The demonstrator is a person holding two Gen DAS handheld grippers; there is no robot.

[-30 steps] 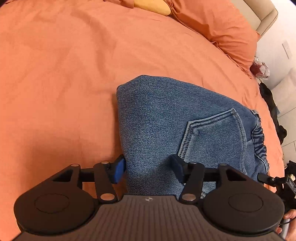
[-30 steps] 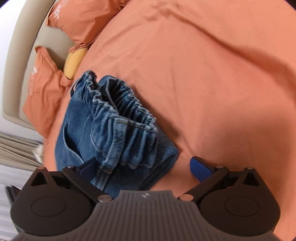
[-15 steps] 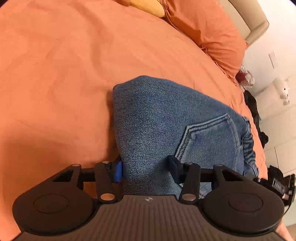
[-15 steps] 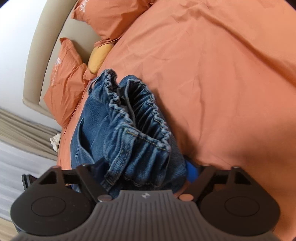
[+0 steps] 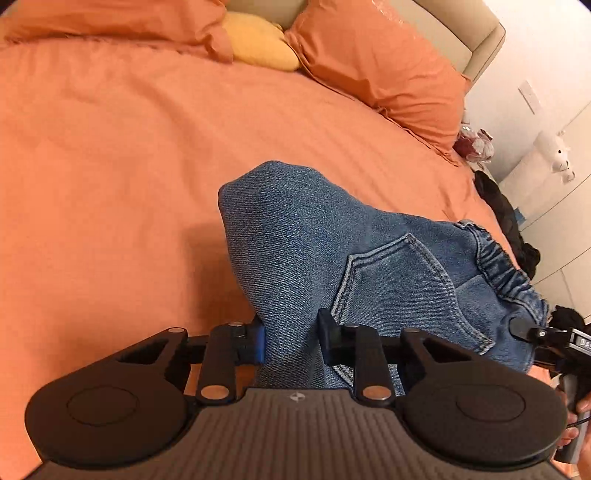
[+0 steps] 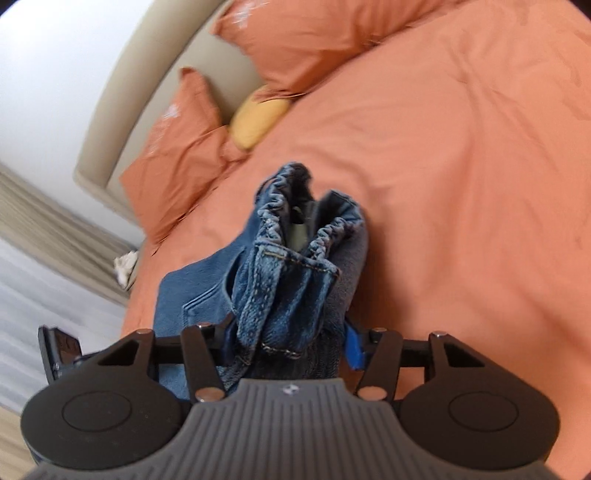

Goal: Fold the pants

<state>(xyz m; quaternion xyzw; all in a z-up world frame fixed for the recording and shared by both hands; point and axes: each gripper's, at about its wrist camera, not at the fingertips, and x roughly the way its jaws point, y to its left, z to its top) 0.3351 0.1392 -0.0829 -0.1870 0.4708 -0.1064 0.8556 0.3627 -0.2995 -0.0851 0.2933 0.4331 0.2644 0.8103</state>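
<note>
A: Pants [image 5: 332,251] bunched, lifted off the bed cover [image 5: 110,166], pinched at both ends.

B: Left gripper [image 5: 291,338] at the folded end; right gripper [image 6: 288,347] at the waistband [image 6: 295,236] end, bed cover below.

A: Behind them, pillows [image 5: 388,70] against the headboard [image 5: 461,33]; a small cushion [image 5: 258,40] between two pillows.

B: Beyond the bed's right edge, a soft toy [image 5: 557,155] on a cabinet.

The blue denim pants [image 5: 332,236] are folded into a thick bundle, raised off the orange bed. A back pocket faces up. The gathered elastic waistband [image 6: 295,206] gapes open at one end.
</note>
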